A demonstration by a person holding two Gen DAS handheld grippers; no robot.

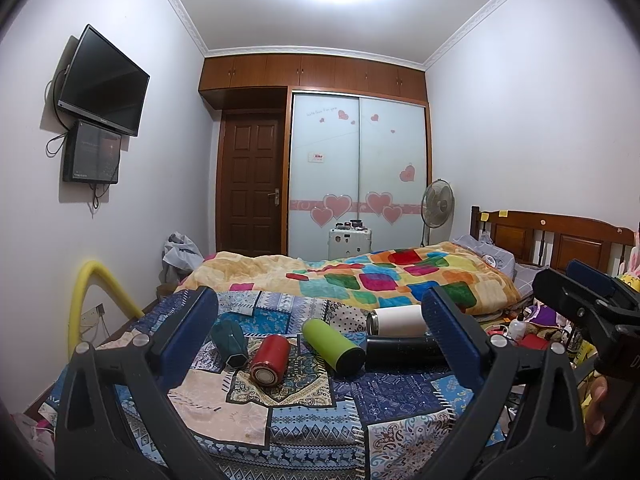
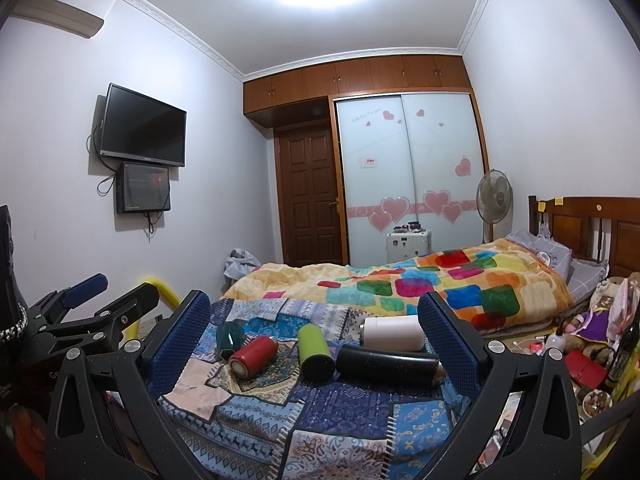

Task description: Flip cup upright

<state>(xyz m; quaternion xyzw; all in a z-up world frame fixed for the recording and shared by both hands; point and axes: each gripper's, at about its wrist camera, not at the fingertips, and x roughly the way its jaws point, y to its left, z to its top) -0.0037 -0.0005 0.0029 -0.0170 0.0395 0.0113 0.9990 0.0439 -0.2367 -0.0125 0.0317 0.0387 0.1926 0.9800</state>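
Observation:
Several cups lie on their sides on a patchwork cloth [image 1: 312, 420]: a dark green faceted cup [image 1: 229, 338], a red cup [image 1: 270, 360], a lime green cup [image 1: 332, 345], a black cup [image 1: 404, 352] and a white cup [image 1: 396, 321] behind it. They also show in the right wrist view: dark green [image 2: 230, 336], red [image 2: 253, 356], lime green [image 2: 315, 351], black [image 2: 388, 362], white [image 2: 394, 332]. My left gripper [image 1: 320, 344] is open and empty, short of the cups. My right gripper [image 2: 316, 344] is open and empty, also short of them.
A bed with a colourful blanket [image 1: 380, 276] lies behind the cloth. A yellow tube [image 1: 86, 292] arches at the left. Clutter, a small bottle [image 1: 518, 326] and a red box [image 2: 586, 368] sit at the right. The right gripper shows at the left wrist view's right edge [image 1: 592, 304].

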